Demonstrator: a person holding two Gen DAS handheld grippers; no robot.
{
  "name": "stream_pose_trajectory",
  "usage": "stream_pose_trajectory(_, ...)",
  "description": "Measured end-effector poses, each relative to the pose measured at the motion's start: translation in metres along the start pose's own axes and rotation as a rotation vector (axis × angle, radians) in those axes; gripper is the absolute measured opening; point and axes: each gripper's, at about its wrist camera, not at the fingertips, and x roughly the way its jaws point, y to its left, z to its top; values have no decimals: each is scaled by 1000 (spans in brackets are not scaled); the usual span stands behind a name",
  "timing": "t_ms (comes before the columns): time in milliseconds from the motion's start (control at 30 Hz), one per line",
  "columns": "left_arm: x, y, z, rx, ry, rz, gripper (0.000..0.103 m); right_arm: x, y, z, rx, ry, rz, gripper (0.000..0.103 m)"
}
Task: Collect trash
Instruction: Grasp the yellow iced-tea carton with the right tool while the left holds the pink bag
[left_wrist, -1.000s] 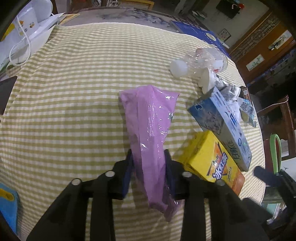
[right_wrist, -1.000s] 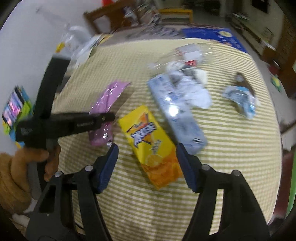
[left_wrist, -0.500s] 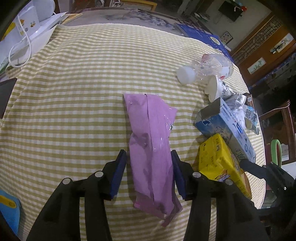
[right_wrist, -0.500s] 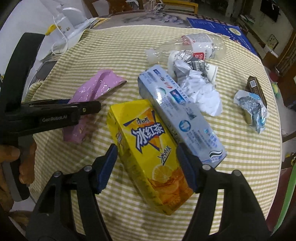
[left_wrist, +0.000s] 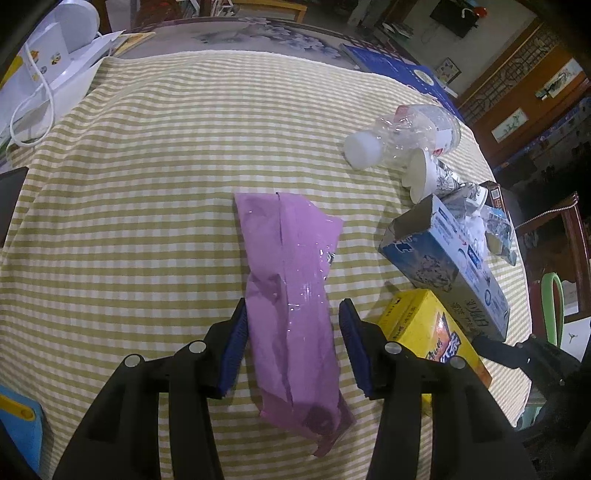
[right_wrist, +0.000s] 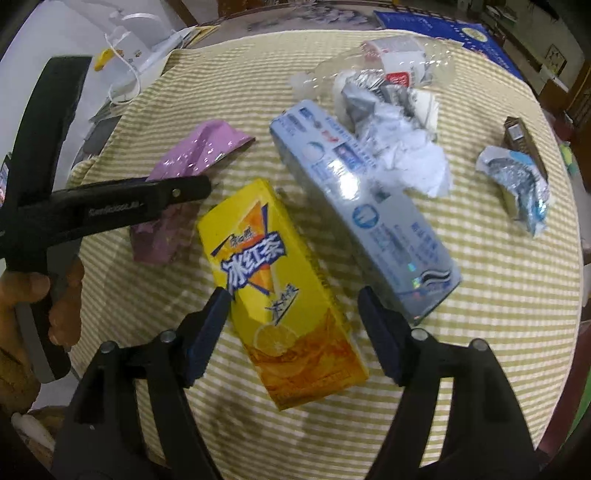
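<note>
A purple plastic wrapper (left_wrist: 291, 266) lies flat on the yellow-checked tablecloth (left_wrist: 147, 184). My left gripper (left_wrist: 291, 317) straddles its near half, open, with a gap at the right pad. A yellow iced-tea carton (right_wrist: 273, 280) lies on its side to the right of the wrapper. My right gripper (right_wrist: 293, 299) hangs just above the carton. Its jaws are opening, and the carton lies between them with neither pad pressing on it. From the right wrist, the left gripper (right_wrist: 129, 210) crosses over the wrapper (right_wrist: 195, 155).
Beyond the carton lie a blue toothpaste box (right_wrist: 369, 206), crumpled paper (right_wrist: 402, 158), a clear bottle (left_wrist: 399, 136), a paper cup (left_wrist: 424, 173) and a foil wrapper (right_wrist: 517, 184). A white appliance with a cord (left_wrist: 55, 55) stands far left. A hand (right_wrist: 62, 295) holds the left gripper.
The left jaws were pinching the purple wrapper and have let go; it now lies flat on the cloth. The right gripper has come down closer over the yellow carton and its jaws have widened.
</note>
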Motion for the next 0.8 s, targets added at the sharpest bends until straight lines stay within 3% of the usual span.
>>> stream_pose_trajectory(100,1,-2,1,5,-4,6,45,10,9,-3,-42,21,-32,72)
stream_pose_trajectory(167,3,-2,1,7,-2,11,42,10,7,-7,-40,15,-33,67)
stream_pose_trajectory(300,5,0,-1,2,6,11,24,4,5,-9,-30,-6,-22,66)
stream_pose_trajectory(567,-36,-10,-2,8,-116,4,20,-54,-8,-10,54,-198,20,65)
stream_pose_trajectory(800,-72,-36,-4,51,-196,-30,20,-117,-30,-19,171,-410,-11,65)
